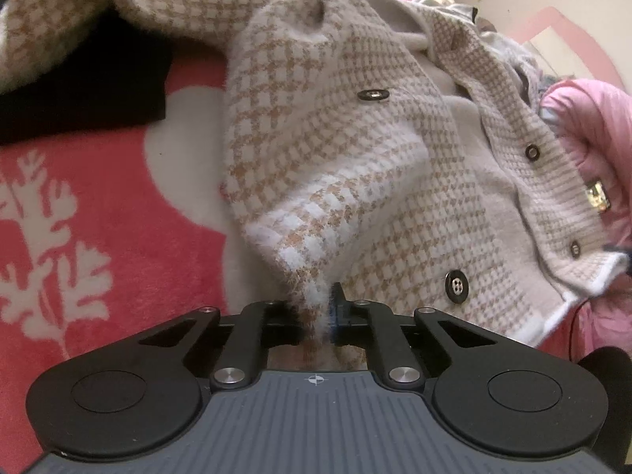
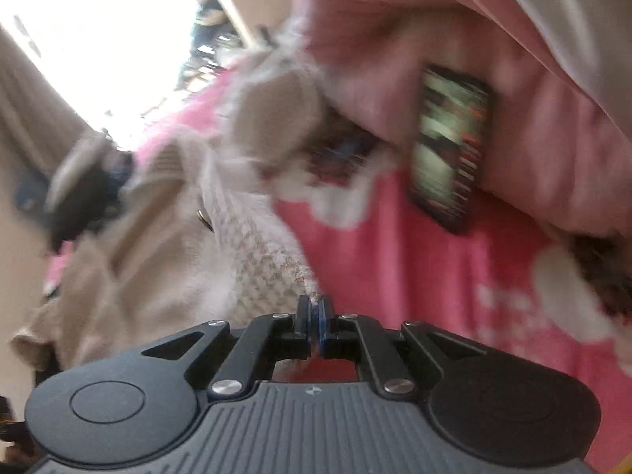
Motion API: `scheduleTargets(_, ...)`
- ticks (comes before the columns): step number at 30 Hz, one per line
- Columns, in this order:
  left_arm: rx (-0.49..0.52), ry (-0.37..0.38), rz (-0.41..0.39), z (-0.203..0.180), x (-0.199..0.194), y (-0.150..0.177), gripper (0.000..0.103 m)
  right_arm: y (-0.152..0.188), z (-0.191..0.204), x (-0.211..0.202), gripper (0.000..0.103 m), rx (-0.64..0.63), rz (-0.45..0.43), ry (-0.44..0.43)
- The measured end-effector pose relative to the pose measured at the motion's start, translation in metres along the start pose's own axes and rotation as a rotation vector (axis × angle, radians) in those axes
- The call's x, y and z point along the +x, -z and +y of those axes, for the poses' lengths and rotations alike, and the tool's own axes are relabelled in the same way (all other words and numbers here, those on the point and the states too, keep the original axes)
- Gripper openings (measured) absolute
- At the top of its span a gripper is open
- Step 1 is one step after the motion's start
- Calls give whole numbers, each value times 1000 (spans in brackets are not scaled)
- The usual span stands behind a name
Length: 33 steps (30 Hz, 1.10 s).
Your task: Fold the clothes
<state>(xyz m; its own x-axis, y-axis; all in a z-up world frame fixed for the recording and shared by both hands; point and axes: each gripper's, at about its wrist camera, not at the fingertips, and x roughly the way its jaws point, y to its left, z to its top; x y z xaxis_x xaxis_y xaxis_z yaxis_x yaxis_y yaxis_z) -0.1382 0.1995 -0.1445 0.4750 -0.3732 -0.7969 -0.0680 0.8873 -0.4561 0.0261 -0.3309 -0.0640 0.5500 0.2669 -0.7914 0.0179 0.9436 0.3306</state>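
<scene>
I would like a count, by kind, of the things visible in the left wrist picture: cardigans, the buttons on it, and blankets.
Beige-and-white houndstooth knit cardigan: 1
Dark round buttons on the cardigan: 4 visible
Pink fleece blanket with white leaf pattern: 1
Black folded cloth: 1
Total: 7

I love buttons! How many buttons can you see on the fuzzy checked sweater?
4 in the left view: one high up, one big near the hem, two small on the right edge. Folds may hide more.
</scene>
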Motion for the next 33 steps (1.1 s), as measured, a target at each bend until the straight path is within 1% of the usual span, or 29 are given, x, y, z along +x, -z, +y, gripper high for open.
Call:
scheduleTargets(2,-1,9,19,1,0,-2,11,3,-3,12,6,-19,8,88)
scheduleTargets(3,-3,13,29,2,0,-3,12,5,-4,18,8,-28,12,132)
scheduleTargets(4,-4,18,39,2,0,-4,14,7,-6,24,8,-38,15,177)
scheduleTargets(6,-22,35,59,4,-2,-4,26,10,-9,35,10,-56,23,265)
scheduleTargets(7,-30,46,65,4,-2,-4,30,12,-10,41,14,-66,27,309)
scheduleTargets(8,-32,54,69,4,-2,-3,35,12,-6,36,19,-82,-4,321)
scheduleTargets(9,-27,57,72,2,-2,-3,40,11,3,21,25,-103,-70,302)
scheduleTargets(10,-14,55,74,-1,-1,-3,42,9,16,8,28,-128,-125,262)
scheduleTargets(12,5,53,80,-7,3,-4,52,4,44,-11,41,-186,-198,131)
scheduleTargets(13,9,55,82,-10,5,-5,53,1,56,-16,43,-221,-196,42)
scheduleTargets(14,10,56,82,-12,6,-5,56,-2,73,-16,49,-263,-170,-61)
scheduleTargets(15,12,58,82,-13,6,-5,59,-3,91,-9,59,-301,-128,-161)
scheduleTargets(17,12,68,80,-13,5,-4,59,2,130,15,62,-347,-15,-310)
scheduleTargets(18,8,77,79,-11,5,-3,59,9,147,31,62,-364,56,-362)
scheduleTargets(20,-7,106,90,-9,5,-2,59,27,173,64,61,-380,188,-424)
scheduleTargets(22,-24,129,99,-5,6,-1,59,48,190,92,61,-364,298,-461)
scheduleTargets(23,-31,137,100,-3,6,-1,59,59,194,104,61,-338,362,-480)
scheduleTargets(25,-45,153,102,-1,7,-1,59,81,190,112,60,-220,489,-529)
scheduleTargets(28,-64,178,110,4,10,-1,59,110,171,113,60,-8,606,-653)
scheduleTargets(29,-70,185,112,5,12,-1,59,122,162,111,60,70,643,-676)
scheduleTargets(31,-79,195,112,6,13,-2,58,145,146,106,62,197,681,-680)
scheduleTargets(33,-82,202,111,7,14,-1,58,164,133,113,64,318,678,-643)
